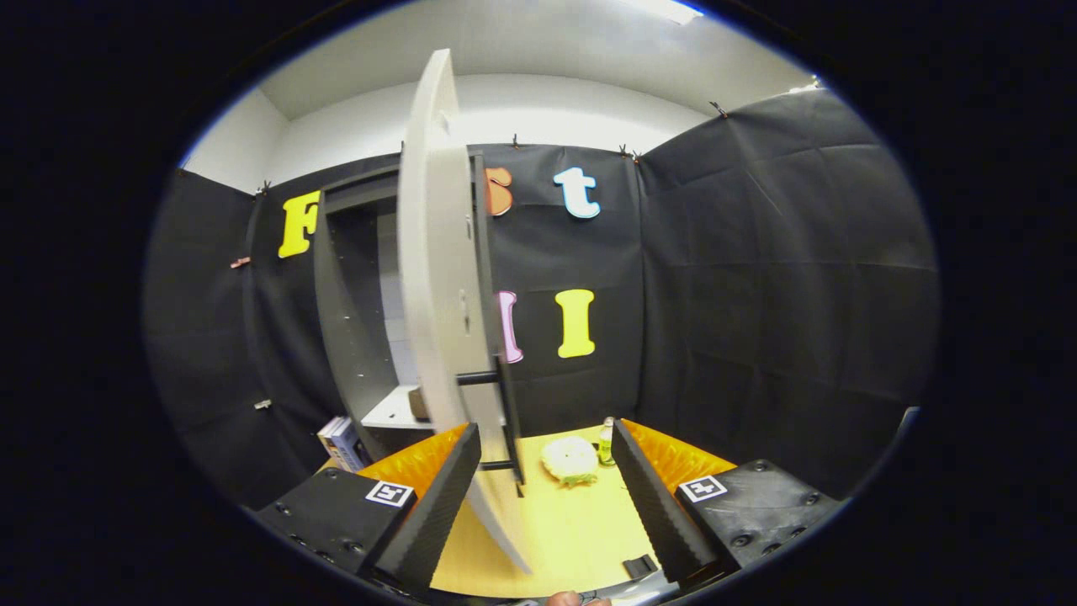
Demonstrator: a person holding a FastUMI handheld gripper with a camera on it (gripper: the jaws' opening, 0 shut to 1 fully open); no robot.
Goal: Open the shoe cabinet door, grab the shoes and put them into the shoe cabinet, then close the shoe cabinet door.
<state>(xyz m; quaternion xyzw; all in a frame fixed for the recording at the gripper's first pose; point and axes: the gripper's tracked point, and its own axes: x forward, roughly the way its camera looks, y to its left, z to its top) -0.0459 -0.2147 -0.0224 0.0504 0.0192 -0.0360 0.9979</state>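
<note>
The tall white cabinet door (pixel 437 278) with its long axis upright stands swung out toward the camera, seen nearly edge-on just left of the frame's centre, its lower edge reaching down between the two fingers. A black bar handle (pixel 507 421) runs vertically on its right face, near the lower end. Behind it, in the left half of the frame, the dark grey shoe cabinet (pixel 353 311) stands open against the black cloth wall; inside, a pale shelf (pixel 394 411) holds a small brown object (pixel 418 405), partly hidden by the door, so what it is cannot be told. A few books (pixel 341 441) stand beside the cabinet's base at lower left. On the yellow table top (pixel 572 522), lower centre, lie a round whitish-and-green object (pixel 570 459) and a small green bottle (pixel 606 443) just beside it. The gripper (pixel 547 446) points forward with its jaws wide apart, closed on nothing; the door's lower edge hangs just inside the left finger (pixel 437 497).
</note>
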